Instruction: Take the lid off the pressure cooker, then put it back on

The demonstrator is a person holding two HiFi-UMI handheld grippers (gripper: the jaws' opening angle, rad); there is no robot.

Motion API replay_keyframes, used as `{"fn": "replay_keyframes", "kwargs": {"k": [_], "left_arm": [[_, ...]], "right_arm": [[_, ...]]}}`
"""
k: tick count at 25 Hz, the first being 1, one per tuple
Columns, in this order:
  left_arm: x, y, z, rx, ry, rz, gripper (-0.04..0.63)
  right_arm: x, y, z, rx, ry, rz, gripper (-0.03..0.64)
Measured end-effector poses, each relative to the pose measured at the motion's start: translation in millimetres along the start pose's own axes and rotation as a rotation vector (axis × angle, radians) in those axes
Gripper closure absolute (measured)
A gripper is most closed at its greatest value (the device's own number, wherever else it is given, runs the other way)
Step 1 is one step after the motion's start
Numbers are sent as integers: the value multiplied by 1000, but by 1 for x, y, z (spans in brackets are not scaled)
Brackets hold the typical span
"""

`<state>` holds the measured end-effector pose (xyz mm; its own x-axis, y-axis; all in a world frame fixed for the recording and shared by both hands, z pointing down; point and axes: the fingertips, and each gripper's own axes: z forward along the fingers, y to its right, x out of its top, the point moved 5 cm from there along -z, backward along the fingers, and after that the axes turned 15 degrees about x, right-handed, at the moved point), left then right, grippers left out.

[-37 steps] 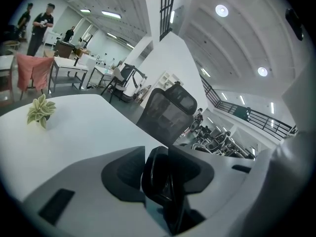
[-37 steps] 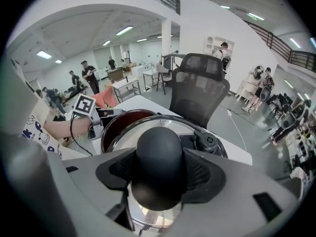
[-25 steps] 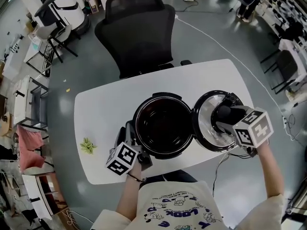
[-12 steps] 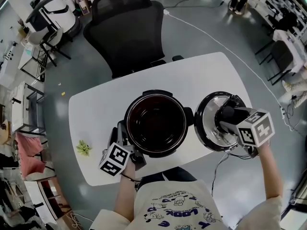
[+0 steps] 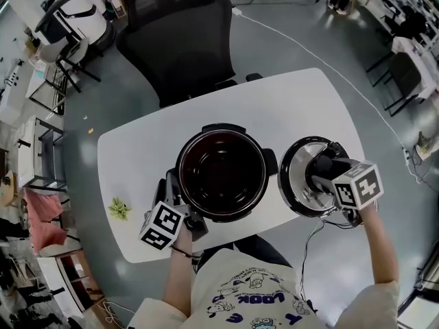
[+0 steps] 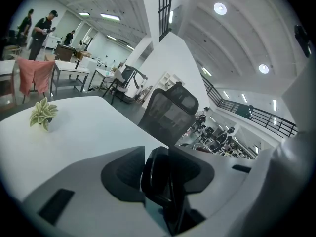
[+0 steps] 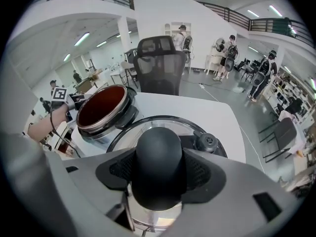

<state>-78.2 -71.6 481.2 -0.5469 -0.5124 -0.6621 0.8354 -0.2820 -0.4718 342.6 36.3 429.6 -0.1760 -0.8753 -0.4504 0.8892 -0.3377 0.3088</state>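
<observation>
The open pressure cooker pot (image 5: 221, 172) stands in the middle of the white table (image 5: 137, 149), its dark inner bowl (image 7: 101, 104) showing. My left gripper (image 5: 180, 196) is at the pot's near-left side, shut on the pot's black side handle (image 6: 157, 177). To the right of the pot, my right gripper (image 5: 322, 175) holds the steel, black-rimmed lid (image 5: 299, 177) by its black knob (image 7: 158, 152), jaws shut on it. The lid hangs tilted, low over the table's right end, apart from the pot. Whether it touches the table I cannot tell.
A black mesh office chair (image 5: 180, 33) stands behind the table. A small green plant (image 5: 119, 209) lies near the table's left front edge. A cable (image 5: 314, 233) hangs off the near right edge. More desks and people are far off.
The right gripper has carried the lid to the right and lower, opening a gap between it and the pot. The left gripper still grips the pot's handle in the same place.
</observation>
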Motion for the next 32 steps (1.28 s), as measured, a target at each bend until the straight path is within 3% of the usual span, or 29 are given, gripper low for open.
{"fn": "replay_keyframes", "kwargs": {"k": [16,32], "left_arm": [[-1,1,4,8,1,-12,446],[-4,5,9,18,9,-18,446]], "right_arm": [[-54,6,79,16,-44,77,322],[-73,18,129,-37,-43,74,322]]}}
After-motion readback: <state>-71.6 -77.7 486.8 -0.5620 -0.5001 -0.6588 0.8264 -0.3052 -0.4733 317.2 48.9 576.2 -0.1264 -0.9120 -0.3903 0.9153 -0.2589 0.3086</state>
